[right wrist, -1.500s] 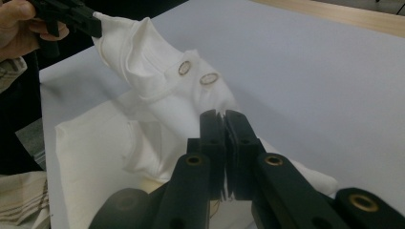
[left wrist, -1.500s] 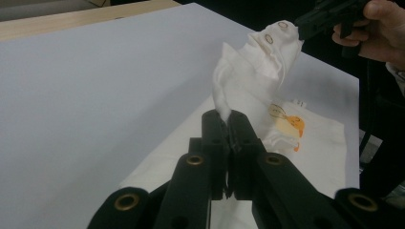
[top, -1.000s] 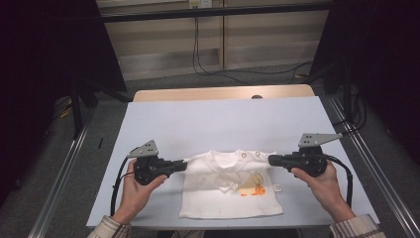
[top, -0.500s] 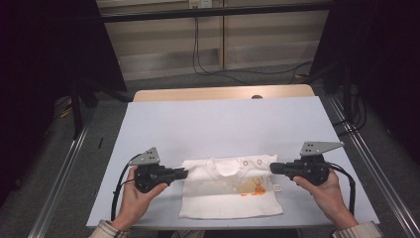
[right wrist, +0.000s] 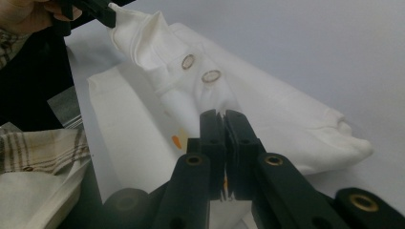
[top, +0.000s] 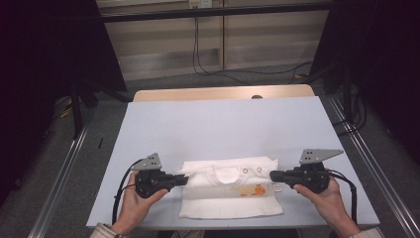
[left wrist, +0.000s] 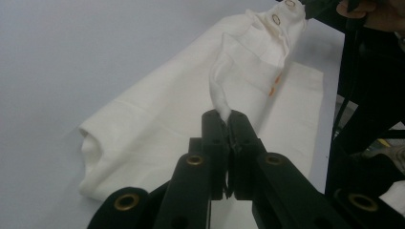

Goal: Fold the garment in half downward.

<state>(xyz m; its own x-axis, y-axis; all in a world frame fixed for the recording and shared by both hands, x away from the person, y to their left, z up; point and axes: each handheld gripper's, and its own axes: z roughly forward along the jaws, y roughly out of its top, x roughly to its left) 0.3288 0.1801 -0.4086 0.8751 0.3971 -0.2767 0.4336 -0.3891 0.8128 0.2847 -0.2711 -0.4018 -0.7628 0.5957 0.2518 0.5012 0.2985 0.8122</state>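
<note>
Item: white baby shirt (top: 230,191) at the bench's (top: 218,124) near edge, mid-fold, its shoulders pinched by the closed left gripper (top: 184,180) and closed right gripper (top: 273,175); next move, likely, lowering both evenly to keep the fold square.

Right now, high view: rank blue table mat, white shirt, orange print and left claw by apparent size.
1. Blue table mat
2. White shirt
3. Left claw, with its body
4. Orange print

The mat reaches farther from the camera, yet is clearly largest.
</note>
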